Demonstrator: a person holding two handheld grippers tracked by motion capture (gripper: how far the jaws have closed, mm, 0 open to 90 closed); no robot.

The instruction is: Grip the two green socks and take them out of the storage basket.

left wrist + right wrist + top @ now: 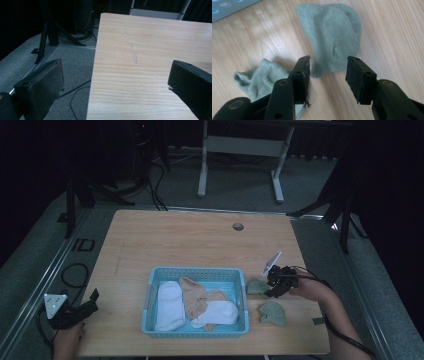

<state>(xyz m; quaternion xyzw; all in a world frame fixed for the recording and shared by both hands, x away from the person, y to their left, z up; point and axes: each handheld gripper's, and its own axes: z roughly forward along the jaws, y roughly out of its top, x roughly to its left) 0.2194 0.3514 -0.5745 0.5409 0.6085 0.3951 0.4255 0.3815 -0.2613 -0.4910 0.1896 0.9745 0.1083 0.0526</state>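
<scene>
The far half of the bench [200, 237] lies bare, open to any pass; the blue basket [150, 296] blocks the near middle; two green socks [272, 313] lie at its 3 o'clock side, the right gripper [272, 282] hovering open-jawed over them; bare wood fronts the left gripper [87, 302] at 12 o'clock.

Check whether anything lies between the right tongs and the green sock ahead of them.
Nothing visible does. The right tongs stand open over bare table, with the green sock just beyond the jaw tips. A second green sock lies off to one side, partly under one jaw.
</scene>
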